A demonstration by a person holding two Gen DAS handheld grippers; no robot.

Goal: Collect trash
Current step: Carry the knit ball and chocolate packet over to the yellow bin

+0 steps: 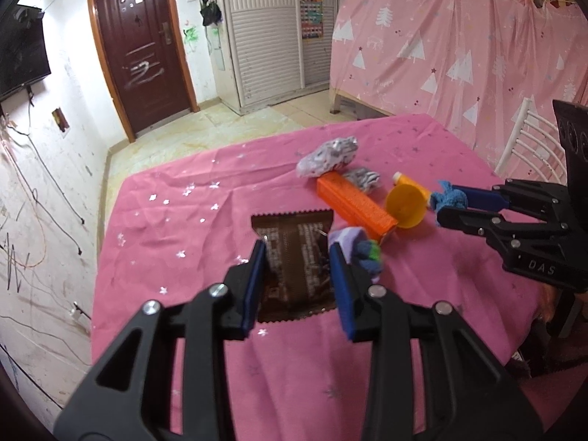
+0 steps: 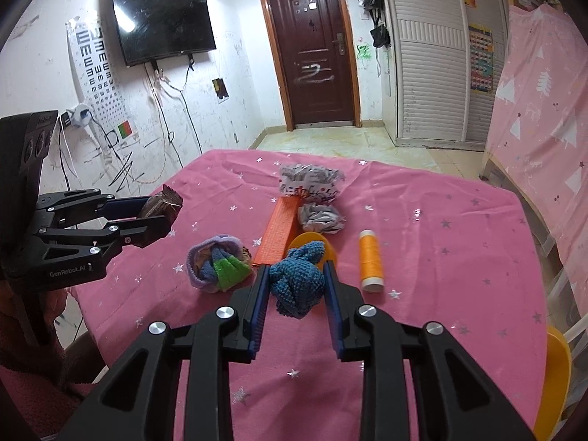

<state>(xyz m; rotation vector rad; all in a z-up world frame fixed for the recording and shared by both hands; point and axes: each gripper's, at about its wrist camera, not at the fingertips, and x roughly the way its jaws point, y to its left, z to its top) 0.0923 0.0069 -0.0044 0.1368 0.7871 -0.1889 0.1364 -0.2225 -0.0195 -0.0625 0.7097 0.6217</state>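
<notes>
Left view: our left tongs (image 1: 297,261) clench the wrapper (image 1: 294,253), frame centre. Right view alone shows right tongs (image 2: 296,279) clenching blue cloth (image 2: 297,282); table (image 2: 459,242) right side bare.

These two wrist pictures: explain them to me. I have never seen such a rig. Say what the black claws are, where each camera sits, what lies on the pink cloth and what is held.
The black claws are two-finger grippers, one in each of a person's hands. Each carries a wide-angle camera looking along its fingers.

In the left camera's picture the left gripper is shut on a brown foil snack wrapper. In the right camera's picture the right gripper is shut on a blue knitted cloth ball.

On the pink star-printed tablecloth lie two crumpled printed paper wads, a long orange box, an orange plastic funnel, an orange thread spool and a purple, blue and green sock bundle.
</notes>
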